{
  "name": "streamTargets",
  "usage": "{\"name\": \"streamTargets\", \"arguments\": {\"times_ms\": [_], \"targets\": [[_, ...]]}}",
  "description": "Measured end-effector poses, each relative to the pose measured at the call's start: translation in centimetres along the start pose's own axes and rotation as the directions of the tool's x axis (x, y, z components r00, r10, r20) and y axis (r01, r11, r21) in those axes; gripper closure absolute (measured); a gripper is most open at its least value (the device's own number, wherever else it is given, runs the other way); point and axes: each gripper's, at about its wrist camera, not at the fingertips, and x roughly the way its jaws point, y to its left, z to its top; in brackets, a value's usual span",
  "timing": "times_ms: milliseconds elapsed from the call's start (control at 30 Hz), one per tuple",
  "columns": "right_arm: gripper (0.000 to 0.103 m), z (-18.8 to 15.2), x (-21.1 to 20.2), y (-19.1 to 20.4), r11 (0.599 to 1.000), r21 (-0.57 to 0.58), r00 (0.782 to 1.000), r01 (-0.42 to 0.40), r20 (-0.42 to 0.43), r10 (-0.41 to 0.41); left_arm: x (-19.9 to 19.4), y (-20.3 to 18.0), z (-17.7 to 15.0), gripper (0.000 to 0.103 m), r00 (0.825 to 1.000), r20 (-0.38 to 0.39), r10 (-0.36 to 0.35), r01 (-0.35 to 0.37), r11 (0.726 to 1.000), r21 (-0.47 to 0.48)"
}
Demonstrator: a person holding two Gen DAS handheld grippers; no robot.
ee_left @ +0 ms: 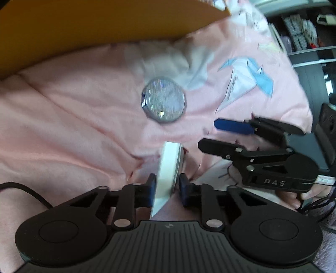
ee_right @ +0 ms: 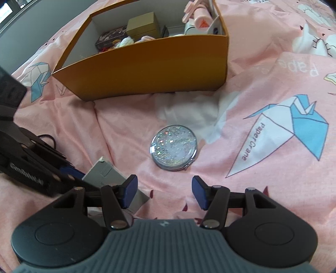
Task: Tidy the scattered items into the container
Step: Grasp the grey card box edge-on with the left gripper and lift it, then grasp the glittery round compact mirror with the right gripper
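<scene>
My left gripper (ee_left: 167, 187) is shut on a small flat white-and-grey box (ee_left: 169, 166), held on edge just above the pink bedspread (ee_left: 73, 126). In the right wrist view that box (ee_right: 103, 174) shows at the lower left, with a blue pad of the left fingers (ee_right: 72, 171) against it. A round glittery compact mirror (ee_left: 163, 99) (ee_right: 173, 147) lies flat on the bedspread, ahead of both grippers. My right gripper (ee_right: 164, 189) (ee_left: 212, 135) stands open and empty just short of the mirror. The orange container (ee_right: 147, 69) (ee_left: 63, 31) sits beyond the mirror.
The container holds several items: an olive box (ee_right: 143, 26), a dark box (ee_right: 109, 38) and a pink thing (ee_right: 197, 14). The bedspread carries a paper crane print (ee_right: 294, 124). Dark shelving (ee_left: 302, 31) stands past the bed's edge. A black cable (ee_left: 21, 189) trails at the left.
</scene>
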Motion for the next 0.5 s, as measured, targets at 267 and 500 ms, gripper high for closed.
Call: {"name": "streamTargets", "arguments": {"times_ms": [267,500], "targets": [[0.043,0.6,0.1,-0.1,1.000,-0.001,1.000,0.028,0.008,-0.028,-1.1,-1.2,0.1,0.084,0.993,0.098,0.067,-0.070,0.997,0.024],[0.043,1.6,0.0,0.3,0.996,-0.050,0.996,0.076,0.046,-0.074,-3.2,-2.4,0.7,0.085,0.939,0.230,0.257,-0.275,0.960,0.050]]}}
